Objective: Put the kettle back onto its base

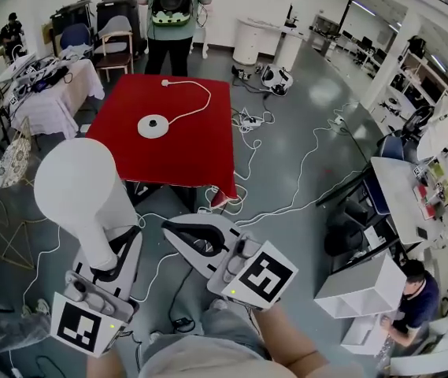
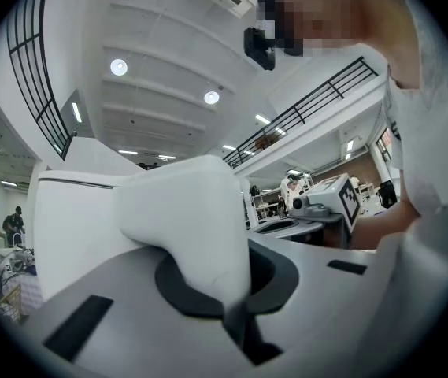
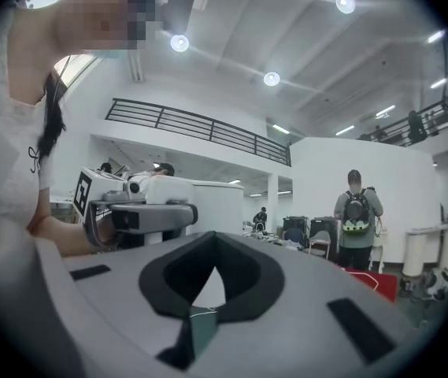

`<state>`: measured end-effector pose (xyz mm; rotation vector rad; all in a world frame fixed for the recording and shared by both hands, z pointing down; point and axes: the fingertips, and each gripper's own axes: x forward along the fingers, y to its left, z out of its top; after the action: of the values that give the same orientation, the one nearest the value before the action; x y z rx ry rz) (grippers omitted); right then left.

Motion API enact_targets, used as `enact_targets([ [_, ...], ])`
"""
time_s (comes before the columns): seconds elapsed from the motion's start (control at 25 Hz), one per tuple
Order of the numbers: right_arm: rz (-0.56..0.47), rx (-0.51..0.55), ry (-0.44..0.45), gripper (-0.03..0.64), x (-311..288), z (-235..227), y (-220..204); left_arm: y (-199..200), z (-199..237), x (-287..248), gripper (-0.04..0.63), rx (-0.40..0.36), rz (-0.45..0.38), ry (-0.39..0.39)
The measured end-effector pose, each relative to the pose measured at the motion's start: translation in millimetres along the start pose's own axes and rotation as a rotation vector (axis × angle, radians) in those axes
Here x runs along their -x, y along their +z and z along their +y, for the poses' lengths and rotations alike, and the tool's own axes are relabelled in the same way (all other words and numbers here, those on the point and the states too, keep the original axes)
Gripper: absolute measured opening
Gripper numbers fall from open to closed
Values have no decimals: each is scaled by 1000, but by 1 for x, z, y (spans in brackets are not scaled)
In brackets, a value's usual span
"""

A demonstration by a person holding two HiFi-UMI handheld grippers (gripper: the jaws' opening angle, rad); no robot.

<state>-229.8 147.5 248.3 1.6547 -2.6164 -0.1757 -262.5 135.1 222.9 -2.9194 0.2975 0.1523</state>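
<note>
Gripping kettle (image 1: 82, 191) by handle (image 2: 200, 235) with left gripper (image 1: 117, 254), jaws tight. Held aloft, well apart from base (image 1: 153, 124) on red table (image 1: 200, 156). Right gripper (image 1: 183, 235): jaws together, nothing held.

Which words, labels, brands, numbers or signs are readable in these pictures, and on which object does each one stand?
No readable text in any view.
On the left marker cube and the right marker cube: only black-and-white patterns, no letters.
On the kettle and the base: no print visible.
Things on the desk: too small to read.
</note>
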Motion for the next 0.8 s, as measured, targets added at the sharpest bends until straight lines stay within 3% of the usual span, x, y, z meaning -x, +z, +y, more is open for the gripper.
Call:
enact_targets([
  [0.4, -23, -12, 113, 8, 68, -62, -3, 9, -44, -72, 6, -4, 7, 124],
  [0.8, -88, -22, 142, 8, 91, -85, -1, 12, -70, -104, 6, -36, 29, 126],
])
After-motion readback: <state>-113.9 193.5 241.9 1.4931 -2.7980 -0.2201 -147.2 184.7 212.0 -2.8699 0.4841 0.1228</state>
